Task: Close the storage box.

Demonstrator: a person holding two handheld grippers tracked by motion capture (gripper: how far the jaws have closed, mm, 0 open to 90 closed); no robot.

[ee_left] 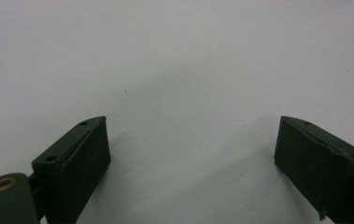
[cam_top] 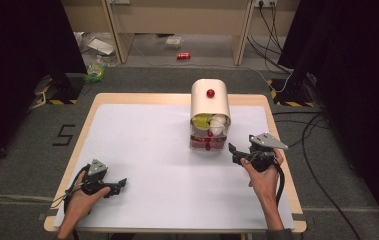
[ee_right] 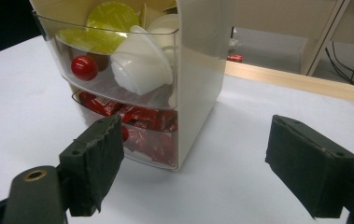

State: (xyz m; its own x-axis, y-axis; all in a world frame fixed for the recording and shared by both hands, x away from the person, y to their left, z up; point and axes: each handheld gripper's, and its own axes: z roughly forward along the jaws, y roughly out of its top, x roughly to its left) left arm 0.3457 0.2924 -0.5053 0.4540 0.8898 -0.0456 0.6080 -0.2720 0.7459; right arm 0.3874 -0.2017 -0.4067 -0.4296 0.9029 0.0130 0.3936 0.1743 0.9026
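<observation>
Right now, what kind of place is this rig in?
Probably a lab or recording room, not a home: a white-covered table bearing one small drawer unit, black curtains on both sides, hazard-striped stand bases and loose cables on grey carpet.

Your white plastic drawer cabinet with the rounded top [cam_top: 210,102] stands upright at the far middle of the desk, red knob [cam_top: 210,93] on top. Its clear upper drawer [ee_right: 118,88] holds white and yellow-lidded capsules and has its own red knob [ee_right: 84,67]. The clear lower drawer [ee_right: 152,140] is packed with red sachets. Both drawers face you.
</observation>
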